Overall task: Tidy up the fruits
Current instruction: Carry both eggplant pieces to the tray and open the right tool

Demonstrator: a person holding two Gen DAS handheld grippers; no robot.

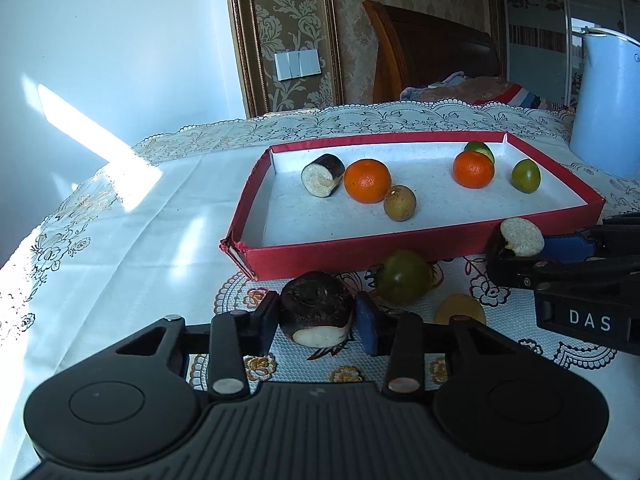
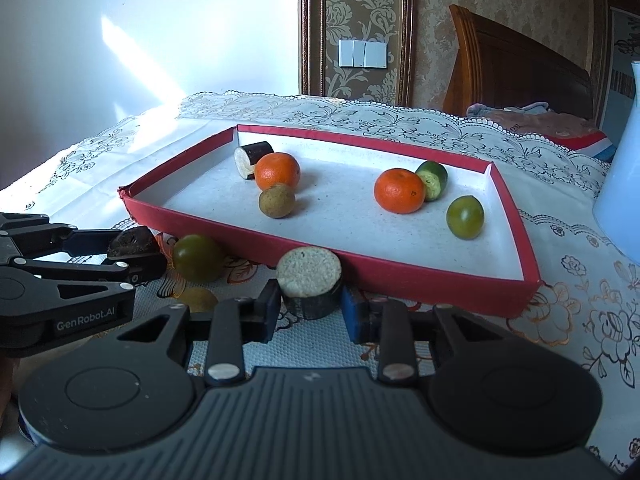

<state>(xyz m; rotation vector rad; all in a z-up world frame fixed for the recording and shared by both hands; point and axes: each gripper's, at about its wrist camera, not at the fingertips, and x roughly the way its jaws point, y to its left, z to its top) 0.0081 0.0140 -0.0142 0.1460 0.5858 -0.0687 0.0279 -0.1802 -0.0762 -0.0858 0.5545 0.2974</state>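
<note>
My left gripper (image 1: 316, 322) sits at six o'clock in its own view, its jaws narrowed onto a dark-skinned eggplant end piece with a pale cut face (image 1: 316, 312); the black pad and the blue pad both press its sides. At twelve o'clock from it lies the shallow red cardboard tray with a white floor (image 1: 400, 246). Inside the tray, from left to right, I see a dark-skinned eggplant chunk lying on its side (image 1: 323, 175), a round orange tangerine (image 1: 367, 181) touching it, a small brownish-yellow round fruit (image 1: 400, 203) just beside that tangerine, a second orange tangerine (image 1: 473, 169), a green cucumber stub (image 1: 480, 150) behind it, and a green round fruit (image 1: 526, 175) near the right wall.

On the floral lace tablecloth (image 1: 120, 240), just outside the tray's near wall, rests a dark green round fruit (image 1: 404, 278), with a flat yellow slice (image 1: 460, 310) at four o'clock from it.

My right gripper (image 2: 310, 312) sits at six o'clock in its own view, clamped on a short dark-skinned eggplant cylinder with a pale speckled cut top (image 2: 310, 284), which stands upright, close against the tray's near wall; I cannot tell whether they touch. A pale blue plastic bucket (image 1: 606, 108) stands at two o'clock, beyond the tray's right corner.
</note>
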